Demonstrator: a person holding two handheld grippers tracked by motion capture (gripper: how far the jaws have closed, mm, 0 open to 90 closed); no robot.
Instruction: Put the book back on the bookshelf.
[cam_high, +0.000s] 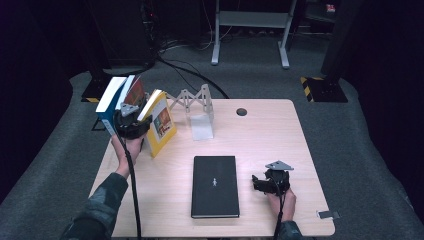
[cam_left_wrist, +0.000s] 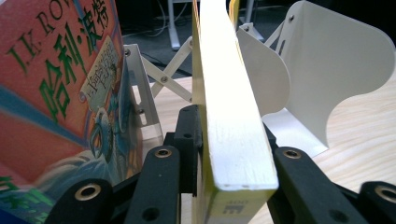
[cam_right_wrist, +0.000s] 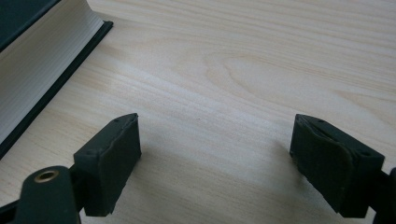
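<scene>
Two hand-held grippers are at work, and the high view tells you which one matters: your left hand-held gripper (cam_high: 131, 121) is clamped on the yellow book (cam_high: 161, 121), which stands tilted at the worktop's (cam_high: 280, 135) back left corner, just in front of the white folding bookend rack (cam_high: 192, 102). A blue book (cam_high: 111, 100) and a red-covered book (cam_high: 134, 91) lean close beside it on its left. Keep the yellow book's lower edge on the wood and swing it upright slowly toward the rack, so the neighbours don't topple. The black book (cam_high: 215, 185) lies flat mid-worktop, and your right hand-held gripper (cam_high: 261, 184) rests just to its right.

Left gripper view: the jaws sit one on each side of the yellow book (cam_left_wrist: 236, 140), gripping near its lower end, page edges facing you. The red-covered book (cam_left_wrist: 60, 102) is just beside the left jaw, and the white rack plates (cam_left_wrist: 341, 79) stand close behind on the right. Hold the squeeze steady and aim the book into the gap between those plates.

Right gripper view: the right hand-held gripper (cam_right_wrist: 215, 161) is spread wide, holding nothing, over bare wood. The black book (cam_right_wrist: 42, 70) lies near, off past the left jaw, not touching
</scene>
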